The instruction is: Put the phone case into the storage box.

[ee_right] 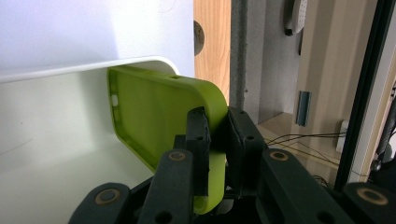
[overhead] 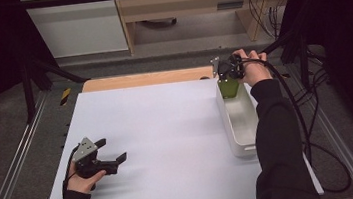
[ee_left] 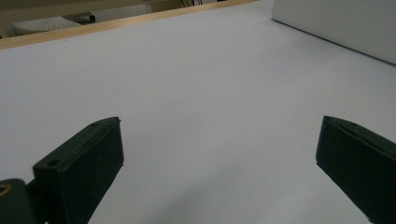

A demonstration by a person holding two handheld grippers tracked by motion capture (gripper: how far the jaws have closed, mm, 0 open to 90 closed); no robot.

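Observation:
A lime green phone case (ee_right: 154, 121) is pinched by its edge between the pads of my right gripper (ee_right: 217, 122), which is shut on it. In the high view the right gripper (overhead: 228, 71) holds the green case (overhead: 228, 88) over the far end of a white rectangular bin (overhead: 242, 124) at the table's right side. The case hangs partly inside the bin (ee_right: 56, 140). My left gripper (overhead: 112, 151) rests low over the white table near its front left, jaws spread wide with nothing between the fingers (ee_left: 81, 168).
The white tabletop (overhead: 163, 136) spreads between the two hands. A wooden strip (overhead: 147, 78) runs along the table's far edge. Black cables (overhead: 309, 129) trail off the right side. Metal rails (overhead: 15, 158) flank the table.

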